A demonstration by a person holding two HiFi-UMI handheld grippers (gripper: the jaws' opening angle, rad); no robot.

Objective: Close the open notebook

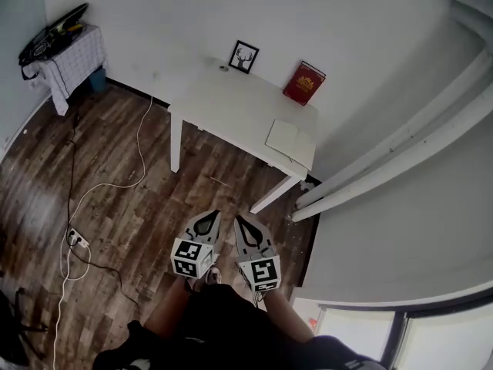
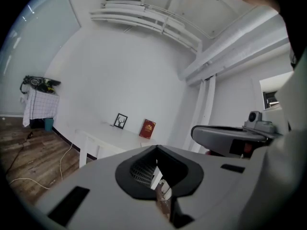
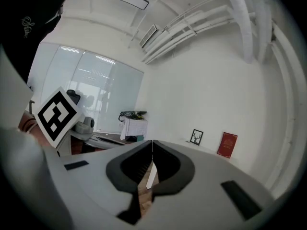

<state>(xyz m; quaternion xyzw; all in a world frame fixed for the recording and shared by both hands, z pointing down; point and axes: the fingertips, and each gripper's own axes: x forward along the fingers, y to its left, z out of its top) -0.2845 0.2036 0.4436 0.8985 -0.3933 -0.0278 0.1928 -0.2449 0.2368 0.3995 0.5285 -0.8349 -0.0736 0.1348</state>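
Note:
The open notebook [image 1: 290,142] lies flat with pale pages near the right edge of a white table [image 1: 223,102], well ahead of me. Neither gripper view shows it. My left gripper [image 1: 211,216] and right gripper [image 1: 241,220] are held side by side over the wooden floor, short of the table, both pointing toward it. The jaws of each are shut with nothing between them. In the left gripper view the left gripper [image 2: 156,148] faces the table [image 2: 103,137]. In the right gripper view the right gripper [image 3: 152,142] also faces that far wall.
A red book [image 1: 304,82] and a framed deer picture [image 1: 244,56] lean on the wall behind the table. A cloth-covered side table [image 1: 71,62] with a black bag stands far left. Cables and a power strip [image 1: 76,240] lie on the floor. White pipes [image 1: 400,156] run along the right wall.

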